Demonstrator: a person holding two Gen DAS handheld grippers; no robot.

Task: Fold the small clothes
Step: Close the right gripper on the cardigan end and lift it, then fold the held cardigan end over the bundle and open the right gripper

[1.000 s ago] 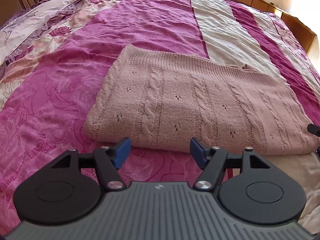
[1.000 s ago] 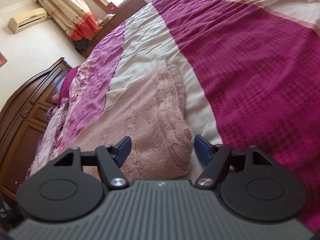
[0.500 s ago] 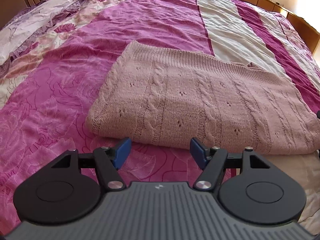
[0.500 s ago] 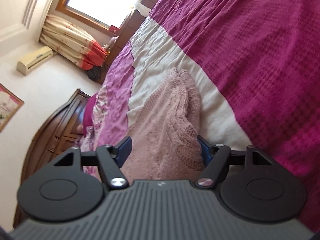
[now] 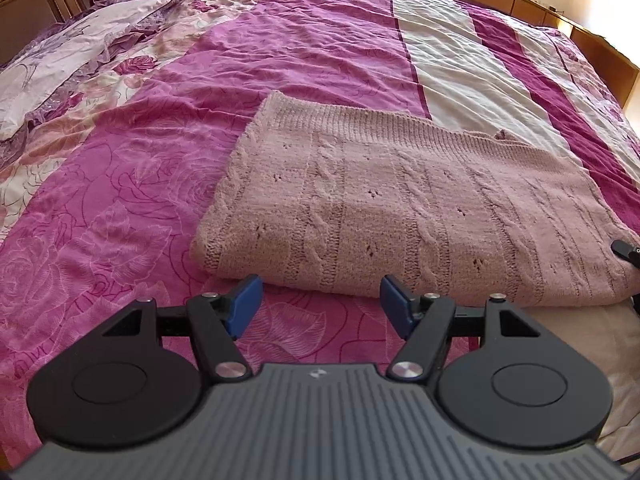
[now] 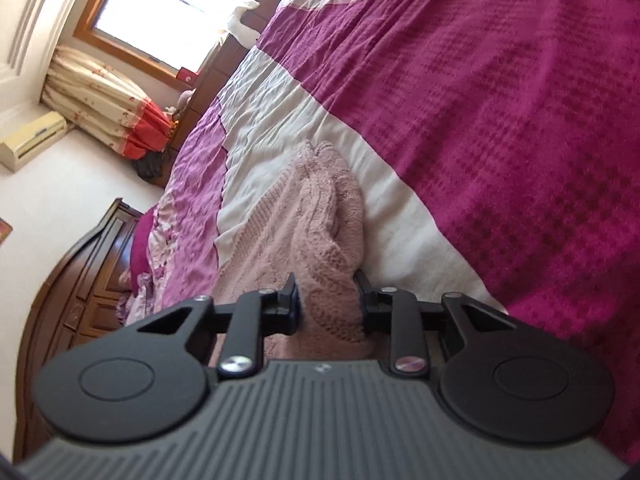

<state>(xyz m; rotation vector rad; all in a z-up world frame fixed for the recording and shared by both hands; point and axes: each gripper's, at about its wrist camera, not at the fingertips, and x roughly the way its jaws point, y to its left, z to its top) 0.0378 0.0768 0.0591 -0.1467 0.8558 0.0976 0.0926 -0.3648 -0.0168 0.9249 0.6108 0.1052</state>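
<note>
In the left wrist view, the folded pink sweater (image 5: 400, 208) is seen lying on the bed (image 5: 120, 240), and the left gripper (image 5: 320, 300) is held released just short of its near edge. In the right wrist view, the right gripper (image 6: 326, 300), released half a second ago, has now been clenched on the sweater's end, so the next fold is judged ready to begin.

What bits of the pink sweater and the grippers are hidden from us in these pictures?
- Left wrist view: the sweater's underside and inner folds, hidden by its top layer.
- Left wrist view: most of the right gripper, cut off by the right edge.
- Right wrist view: the sweater corner between the right gripper's fingers, covered by its body.
- Right wrist view: the left gripper, out of frame.
</note>
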